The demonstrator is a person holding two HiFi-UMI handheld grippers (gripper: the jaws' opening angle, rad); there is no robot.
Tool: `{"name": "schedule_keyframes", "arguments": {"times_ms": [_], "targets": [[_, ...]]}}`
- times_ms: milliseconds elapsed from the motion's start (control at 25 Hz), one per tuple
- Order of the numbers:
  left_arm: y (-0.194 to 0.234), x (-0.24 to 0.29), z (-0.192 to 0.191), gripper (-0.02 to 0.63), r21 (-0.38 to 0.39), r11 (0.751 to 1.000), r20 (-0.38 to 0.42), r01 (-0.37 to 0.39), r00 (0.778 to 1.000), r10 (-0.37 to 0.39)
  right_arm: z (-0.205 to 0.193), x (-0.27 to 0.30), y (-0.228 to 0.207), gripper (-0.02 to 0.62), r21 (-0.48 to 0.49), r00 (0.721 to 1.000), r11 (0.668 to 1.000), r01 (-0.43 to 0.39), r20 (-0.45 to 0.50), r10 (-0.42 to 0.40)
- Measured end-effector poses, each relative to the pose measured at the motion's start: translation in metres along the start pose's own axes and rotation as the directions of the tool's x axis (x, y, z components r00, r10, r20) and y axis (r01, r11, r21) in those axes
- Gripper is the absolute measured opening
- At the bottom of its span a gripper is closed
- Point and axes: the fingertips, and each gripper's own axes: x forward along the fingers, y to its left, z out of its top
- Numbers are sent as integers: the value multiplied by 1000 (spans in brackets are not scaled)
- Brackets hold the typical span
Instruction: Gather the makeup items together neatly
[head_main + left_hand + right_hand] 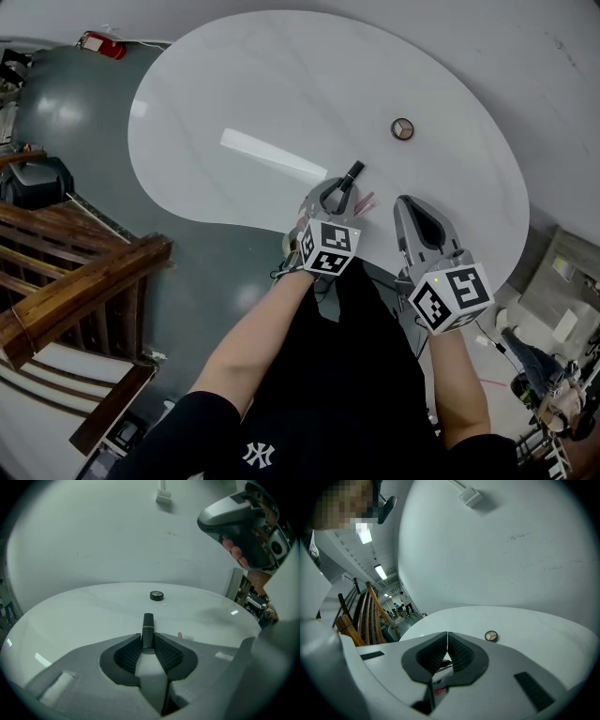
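Observation:
A slim black makeup tube [353,172] with a thin gold band sticks out forward from my left gripper [337,199], near the front edge of the white round table [281,94]. In the left gripper view the pads of that gripper [148,637] press on the tube [148,626] from both sides. A small pink item [365,200] lies on the table just right of it. A round eyeshadow compact [402,129] sits further back, also seen as the compact [491,636] beyond my right gripper [447,633], whose jaws meet with nothing between them. The right gripper [418,222] hovers beside the left.
A wooden stair railing [75,281] runs along the left, below table level. A red object [103,44] lies on the floor at the far left. A white wall curves behind the table, with a small box [163,496] mounted on it.

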Motion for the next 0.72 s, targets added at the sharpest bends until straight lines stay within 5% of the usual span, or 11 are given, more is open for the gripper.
{"name": "schedule_keyframes", "arguments": {"times_ms": [720], "targets": [[86, -56, -30, 97, -179, 971, 4, -156, 987, 159, -5, 32, 63, 15, -41, 997, 997, -71, -16, 70]]}}
